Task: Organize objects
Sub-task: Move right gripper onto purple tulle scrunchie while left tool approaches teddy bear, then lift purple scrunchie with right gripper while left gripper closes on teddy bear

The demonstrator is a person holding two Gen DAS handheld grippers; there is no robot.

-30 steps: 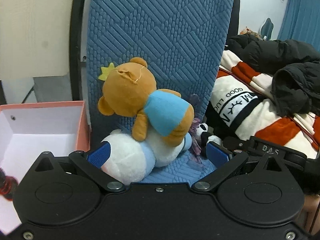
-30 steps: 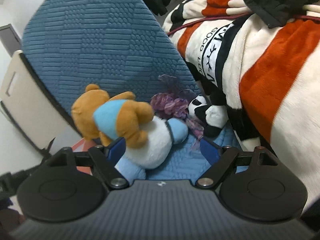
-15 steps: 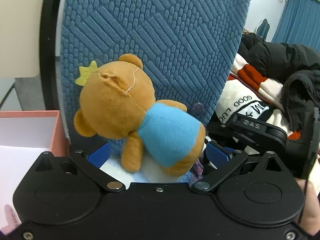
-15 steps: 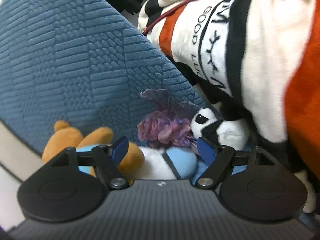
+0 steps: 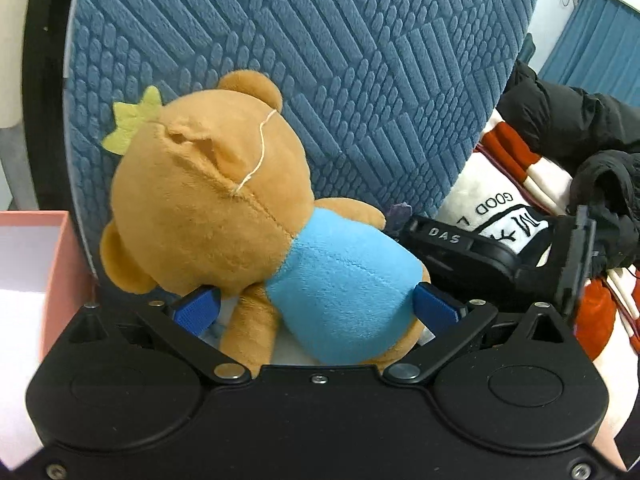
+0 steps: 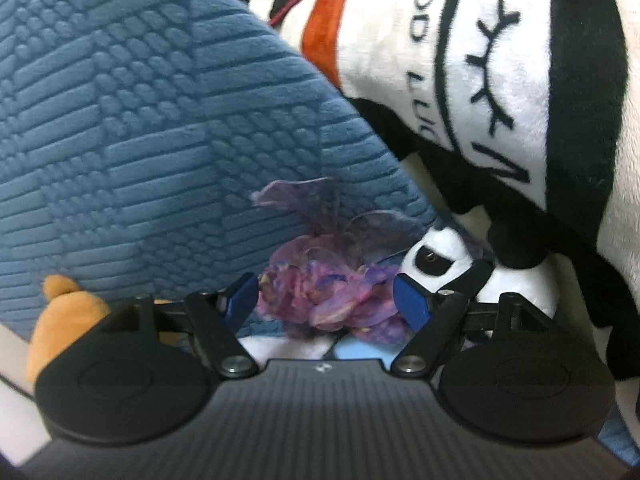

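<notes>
A brown plush bear (image 5: pixel 208 200) in a light blue shirt lies face down on a white and blue plush, against the blue textured chair back (image 5: pixel 320 60). My left gripper (image 5: pixel 316 308) is open, its blue pads on either side of the bear's shirted body, not squeezing it. My right gripper (image 6: pixel 326 302) is open around a purple mesh flower bundle (image 6: pixel 324 296). A small panda plush (image 6: pixel 444 260) lies just right of the bundle. The bear's ear (image 6: pixel 60 292) shows at the left of the right wrist view. The right gripper's body (image 5: pixel 480 252) shows in the left wrist view.
A pink open box (image 5: pixel 60 256) with a white inside stands left of the chair. A white, black and orange blanket (image 6: pixel 500 80) lies to the right, with black jackets (image 5: pixel 568 120) on it. Blue curtains (image 5: pixel 600 40) hang at the far right.
Both grippers have moved forward. The left one now has the bear between its pads. The right one now has the purple bundle between its pads.
</notes>
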